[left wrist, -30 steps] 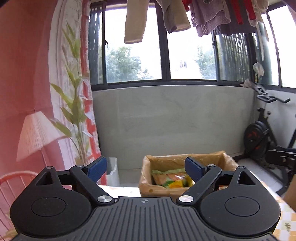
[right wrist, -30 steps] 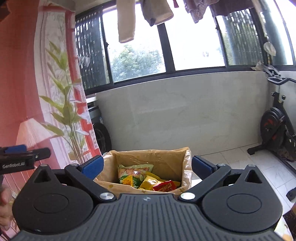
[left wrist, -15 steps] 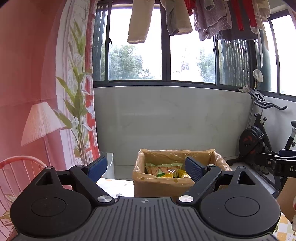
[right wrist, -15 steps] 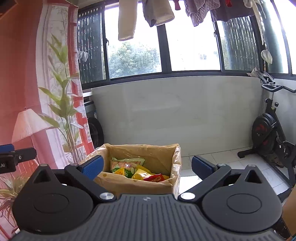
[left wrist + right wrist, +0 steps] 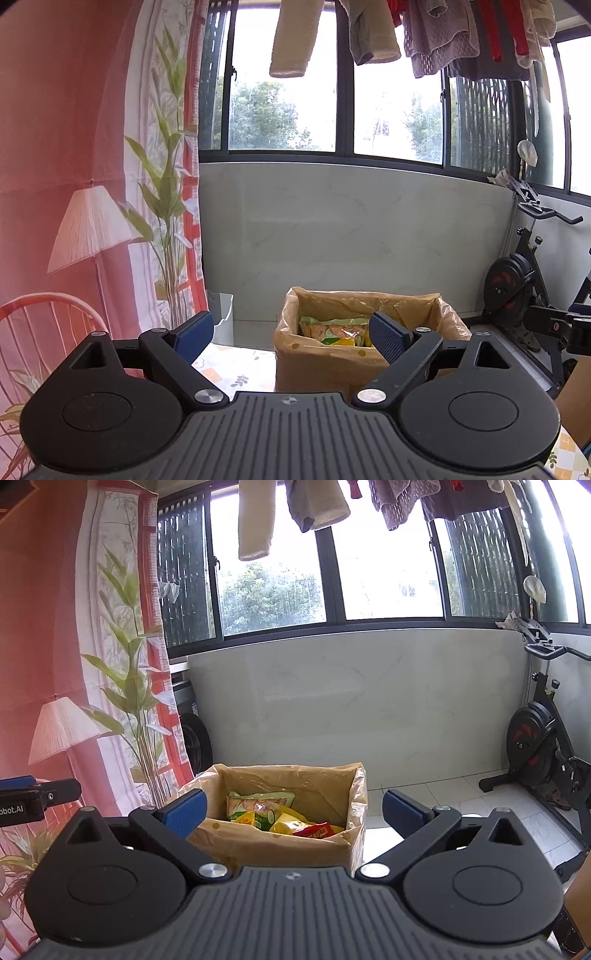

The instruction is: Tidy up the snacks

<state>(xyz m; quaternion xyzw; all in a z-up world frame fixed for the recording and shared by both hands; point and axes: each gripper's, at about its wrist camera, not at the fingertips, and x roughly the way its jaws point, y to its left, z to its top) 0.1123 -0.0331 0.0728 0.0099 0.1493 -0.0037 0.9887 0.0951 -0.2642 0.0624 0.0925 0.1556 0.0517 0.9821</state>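
A cardboard box (image 5: 317,369) lined with a clear plastic bag stands on the table, holding several snack packets (image 5: 332,328). In the right wrist view the box (image 5: 280,842) shows a green packet (image 5: 258,803), yellow packets (image 5: 291,825) and a red one (image 5: 314,830). My left gripper (image 5: 291,334) is open and empty, raised in front of the box. My right gripper (image 5: 293,810) is open and empty, also held before the box. The left gripper's tip (image 5: 37,797) shows at the right wrist view's left edge.
A floral tablecloth (image 5: 236,365) covers the table. An exercise bike (image 5: 543,746) stands at the right. A curtain with a plant print (image 5: 162,184) hangs at the left. A white bin (image 5: 221,321) sits on the floor. Laundry (image 5: 369,33) hangs above the window.
Both grippers have pulled back and lifted from the box, so it looks smaller and lower in both views. Both stay open and empty.
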